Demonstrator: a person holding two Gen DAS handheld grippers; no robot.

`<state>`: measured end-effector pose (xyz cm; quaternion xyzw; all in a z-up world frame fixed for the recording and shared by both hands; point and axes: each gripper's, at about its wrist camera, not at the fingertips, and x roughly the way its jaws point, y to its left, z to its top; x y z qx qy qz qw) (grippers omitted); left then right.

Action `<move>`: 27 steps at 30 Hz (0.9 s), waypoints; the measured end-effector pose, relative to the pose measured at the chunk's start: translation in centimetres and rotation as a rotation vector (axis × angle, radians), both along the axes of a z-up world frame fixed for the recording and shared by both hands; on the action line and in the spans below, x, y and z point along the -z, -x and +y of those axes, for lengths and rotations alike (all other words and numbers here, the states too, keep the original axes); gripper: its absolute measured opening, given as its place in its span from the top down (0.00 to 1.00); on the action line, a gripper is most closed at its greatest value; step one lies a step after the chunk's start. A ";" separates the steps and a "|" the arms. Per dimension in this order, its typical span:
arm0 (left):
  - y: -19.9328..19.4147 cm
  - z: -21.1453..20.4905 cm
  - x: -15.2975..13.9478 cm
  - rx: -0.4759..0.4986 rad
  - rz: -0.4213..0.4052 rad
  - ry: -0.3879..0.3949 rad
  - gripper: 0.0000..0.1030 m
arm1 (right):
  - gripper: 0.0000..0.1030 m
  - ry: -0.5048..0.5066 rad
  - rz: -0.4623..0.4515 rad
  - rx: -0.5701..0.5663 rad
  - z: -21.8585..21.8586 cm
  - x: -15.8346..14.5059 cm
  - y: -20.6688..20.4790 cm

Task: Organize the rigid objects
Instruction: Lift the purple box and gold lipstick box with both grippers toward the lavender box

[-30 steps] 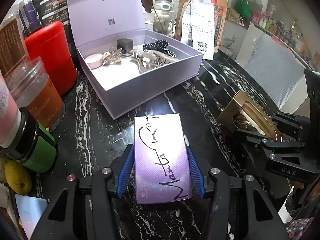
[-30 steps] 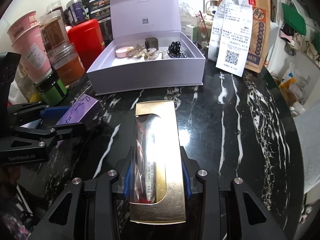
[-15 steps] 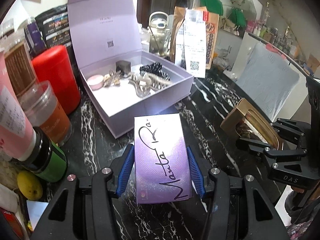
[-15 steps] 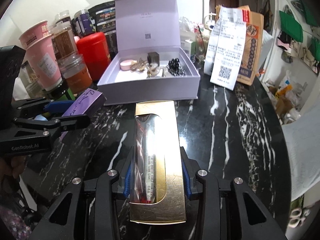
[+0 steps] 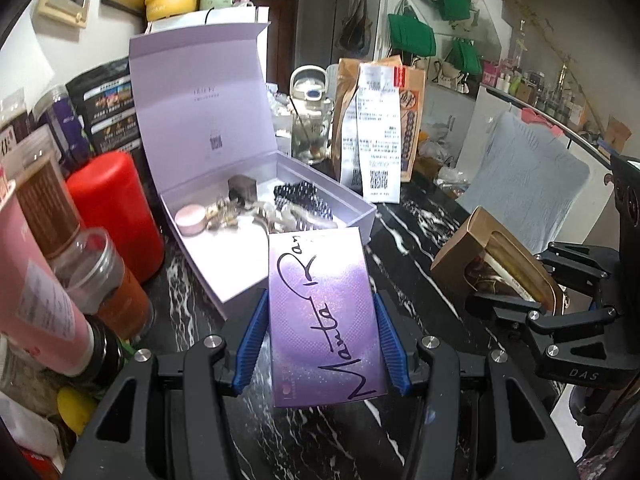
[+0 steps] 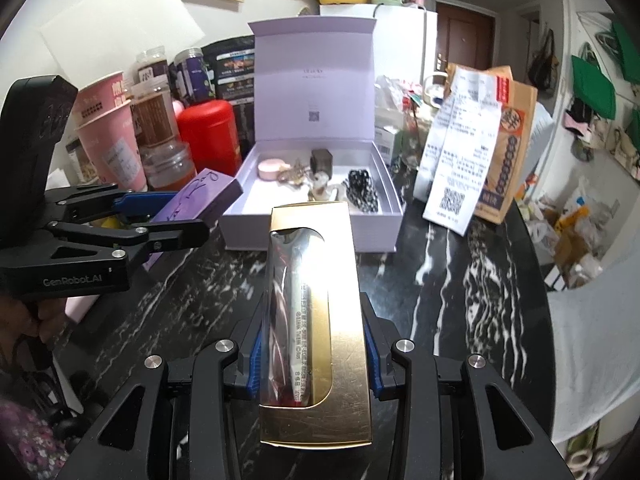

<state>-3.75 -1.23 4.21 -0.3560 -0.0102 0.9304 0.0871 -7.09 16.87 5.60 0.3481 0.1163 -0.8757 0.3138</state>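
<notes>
My left gripper (image 5: 320,340) is shut on a purple box with black script (image 5: 324,320) and holds it above the black marble table, just in front of the open lilac box (image 5: 240,280). It also shows in the right wrist view (image 6: 160,224), with the purple box (image 6: 200,200). My right gripper (image 6: 314,352) is shut on a gold box with a clear window (image 6: 316,320), seen in the left wrist view too (image 5: 492,268). The lilac box (image 6: 312,232) holds hair clips, a pink round tin and a dark cube.
A red canister (image 5: 108,208), jars and a pink cup (image 5: 36,280) crowd the left. A brown bag with receipts (image 5: 380,132) stands behind the lilac box on the right. The marble table (image 6: 460,272) curves to an edge on the right.
Both grippers have lifted with their boxes and pulled back a little; the lilac box now looks farther and lower. Both grips are unchanged.
</notes>
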 end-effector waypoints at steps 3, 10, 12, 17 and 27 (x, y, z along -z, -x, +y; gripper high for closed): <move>0.4 -0.2 -0.7 0.001 0.019 -0.004 0.49 | 0.63 0.005 0.016 -0.011 -0.1 -0.8 0.4; 1.6 -0.5 -2.1 0.001 0.058 -0.005 0.49 | 0.63 0.019 0.047 -0.033 -0.6 -2.2 1.5; 2.2 -0.5 -2.4 0.002 0.064 -0.007 0.49 | 0.63 0.020 0.056 -0.037 -0.9 -2.6 1.9; 3.5 -0.6 -2.5 0.006 0.064 -0.021 0.49 | 0.63 0.022 0.066 -0.053 -1.5 -3.1 3.3; 6.3 -1.7 -3.2 -0.011 0.080 -0.024 0.49 | 0.63 0.031 0.079 -0.059 -2.6 -3.8 6.1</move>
